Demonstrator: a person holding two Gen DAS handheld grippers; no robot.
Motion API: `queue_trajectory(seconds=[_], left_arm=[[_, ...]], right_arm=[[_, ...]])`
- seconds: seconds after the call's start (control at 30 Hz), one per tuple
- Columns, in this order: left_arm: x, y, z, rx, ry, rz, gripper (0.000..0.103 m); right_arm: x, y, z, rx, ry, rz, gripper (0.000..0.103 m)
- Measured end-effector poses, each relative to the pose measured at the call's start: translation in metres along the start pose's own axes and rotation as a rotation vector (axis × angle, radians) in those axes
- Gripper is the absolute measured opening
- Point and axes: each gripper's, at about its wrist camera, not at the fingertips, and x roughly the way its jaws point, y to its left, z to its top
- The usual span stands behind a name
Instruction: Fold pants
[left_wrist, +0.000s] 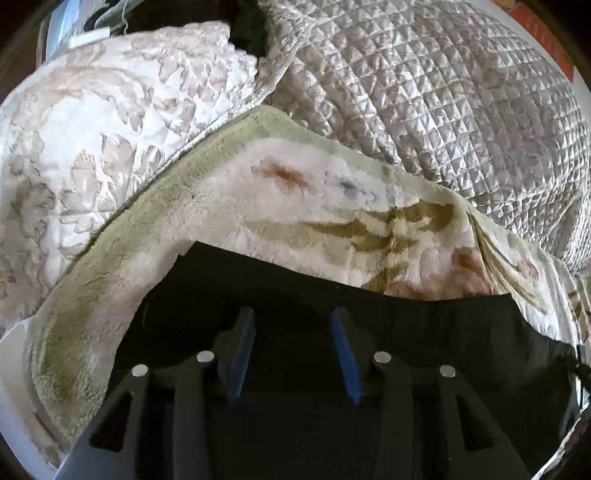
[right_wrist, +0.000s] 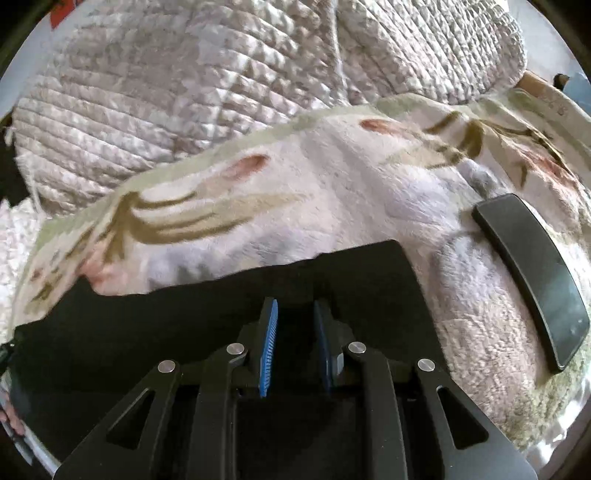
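The black pants (left_wrist: 424, 317) lie flat on a fluffy cream blanket with a floral print (left_wrist: 295, 206). In the left wrist view my left gripper (left_wrist: 293, 314) is open, its blue pads apart, just above the pants near their far edge. In the right wrist view the pants (right_wrist: 184, 306) fill the lower left, with a straight far edge and a corner at the right. My right gripper (right_wrist: 295, 304) hovers over that fabric with its blue pads apart by a narrow gap; nothing sits between them.
A dark phone (right_wrist: 532, 277) lies on the blanket (right_wrist: 332, 192) to the right of the pants. A quilted beige bedspread (left_wrist: 443, 92) is bunched behind the blanket, also in the right wrist view (right_wrist: 166, 81). A white patterned quilt (left_wrist: 92, 129) lies at the left.
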Motion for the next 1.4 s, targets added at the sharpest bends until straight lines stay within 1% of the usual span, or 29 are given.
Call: queue_trajectory(seconds=[0.13, 0.2, 0.33, 0.47, 0.67, 0.77, 0.97, 1.23, 1.33, 1.37, 1.4], left_arm=[[-0.015, -0.012, -0.008, 0.037, -0.002, -0.003, 0.046], [-0.024, -0.021, -0.013, 0.06, -0.008, -0.013, 0.046], [-0.043, -0.037, -0.03, 0.108, -0.024, -0.024, 0.046], [-0.052, -0.045, -0.049, 0.136, -0.007, -0.03, 0.046], [-0.056, -0.049, -0.074, 0.159, 0.023, -0.018, 0.046], [-0.057, -0.048, -0.084, 0.174, 0.017, -0.009, 0.049], [-0.057, -0.049, -0.093, 0.189, -0.01, 0.011, 0.052], [-0.058, -0.043, -0.091, 0.168, -0.002, -0.016, 0.053], [-0.059, -0.037, -0.087, 0.147, 0.004, -0.015, 0.053], [-0.059, -0.035, -0.086, 0.14, 0.005, -0.013, 0.053], [-0.059, -0.033, -0.085, 0.136, 0.005, -0.011, 0.053]], right_arm=[[-0.012, 0.027, -0.01, -0.094, -0.018, 0.073, 0.02], [-0.018, 0.043, -0.019, -0.147, -0.017, 0.118, 0.025], [-0.029, 0.074, -0.046, -0.249, -0.013, 0.186, 0.025], [-0.037, 0.096, -0.076, -0.331, -0.003, 0.225, 0.025], [-0.043, 0.113, -0.109, -0.414, 0.003, 0.241, 0.025], [-0.038, 0.115, -0.119, -0.425, 0.027, 0.232, 0.025], [-0.037, 0.117, -0.128, -0.461, -0.001, 0.221, 0.028], [-0.037, 0.113, -0.127, -0.436, -0.01, 0.243, 0.031], [-0.037, 0.113, -0.127, -0.435, -0.01, 0.257, 0.036], [-0.037, 0.114, -0.127, -0.435, -0.007, 0.267, 0.04], [-0.037, 0.115, -0.128, -0.437, -0.003, 0.283, 0.048]])
